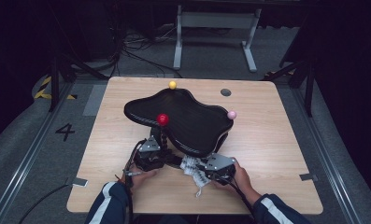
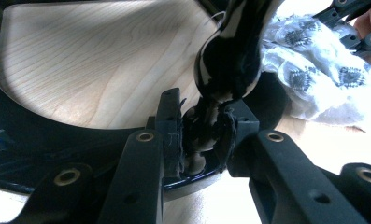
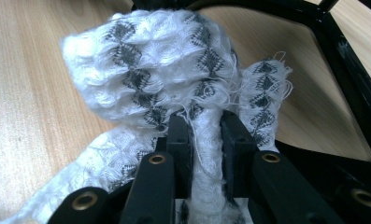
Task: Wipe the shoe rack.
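On inspection we found a black, wavy-edged stand (image 1: pixel 188 116) resting on the light wooden table (image 1: pixel 276 154), set toward the middle and nearer the person's side. Three coloured knobs stood on it: a yellow knob (image 1: pixel 172 85) at the far edge, a pink knob (image 1: pixel 231 114) at the right edge, and a red knob (image 1: pixel 162 119) on top of a black turned post (image 1: pixel 164 139) at the near left. We noted the left gripper (image 1: pixel 156 150) at the foot of that post; in the left gripper view its jaws stood narrow and clamped on the thin lower neck of the post (image 2: pixel 203 133), just under the bulbous section, with the pads (image 2: pixel 174 135) pressing on either side. The right gripper (image 1: pixel 206 169) lay just beside the left one, at the near edge of the stand. In the right gripper view its jaws were likewise drawn narrow, pinching a fold of white cloth with a dark diamond pattern (image 3: pixel 150 79) between them; the remainder of the cloth bunched up above the jaws and trailed down onto the table at the left. In the high view the cloth (image 1: pixel 191 167) sat between the two grippers, touching the table. Both of the person's hands gripped the tools from the near edge, their dark sleeves bearing white stripes.
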Demonstrator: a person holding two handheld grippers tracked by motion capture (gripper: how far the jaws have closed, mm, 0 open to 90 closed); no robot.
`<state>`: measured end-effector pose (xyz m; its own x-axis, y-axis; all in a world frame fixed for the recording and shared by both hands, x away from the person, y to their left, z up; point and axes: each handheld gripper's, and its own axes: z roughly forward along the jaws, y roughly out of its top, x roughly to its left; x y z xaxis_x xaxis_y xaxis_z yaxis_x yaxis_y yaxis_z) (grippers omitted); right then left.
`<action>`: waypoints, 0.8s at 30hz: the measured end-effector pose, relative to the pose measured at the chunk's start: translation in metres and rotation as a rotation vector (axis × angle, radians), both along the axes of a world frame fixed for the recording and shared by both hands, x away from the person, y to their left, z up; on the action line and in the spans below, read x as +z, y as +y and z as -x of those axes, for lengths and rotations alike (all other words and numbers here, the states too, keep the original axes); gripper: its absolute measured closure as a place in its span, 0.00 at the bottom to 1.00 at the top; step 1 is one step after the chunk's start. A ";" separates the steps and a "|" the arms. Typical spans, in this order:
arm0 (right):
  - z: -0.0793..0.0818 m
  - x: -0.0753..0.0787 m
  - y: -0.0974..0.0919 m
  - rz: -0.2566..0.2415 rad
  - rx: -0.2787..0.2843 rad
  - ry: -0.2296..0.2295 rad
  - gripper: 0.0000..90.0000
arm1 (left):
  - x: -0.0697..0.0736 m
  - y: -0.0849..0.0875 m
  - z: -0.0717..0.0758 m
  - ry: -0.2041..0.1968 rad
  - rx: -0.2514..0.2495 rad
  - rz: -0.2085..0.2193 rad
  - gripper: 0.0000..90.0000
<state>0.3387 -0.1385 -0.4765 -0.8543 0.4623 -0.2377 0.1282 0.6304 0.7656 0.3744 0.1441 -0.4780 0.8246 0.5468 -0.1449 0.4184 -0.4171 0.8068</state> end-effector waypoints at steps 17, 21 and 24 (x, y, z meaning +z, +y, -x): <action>-0.038 -0.008 -0.028 0.050 -0.162 -0.021 0.86 | 0.000 -0.009 0.012 -0.014 -0.056 -0.002 0.80; -0.036 -0.006 -0.025 0.047 -0.173 -0.026 0.86 | 0.001 -0.011 0.013 0.001 -0.051 -0.012 0.82; -0.033 -0.003 -0.018 0.023 -0.163 -0.025 0.86 | 0.001 -0.011 0.013 0.003 -0.051 -0.010 0.82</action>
<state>0.3712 -0.1564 -0.4793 -0.7620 0.5888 -0.2698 0.2117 0.6200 0.7555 0.3616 0.1328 -0.4767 0.8513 0.5051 -0.1419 0.3982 -0.4459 0.8016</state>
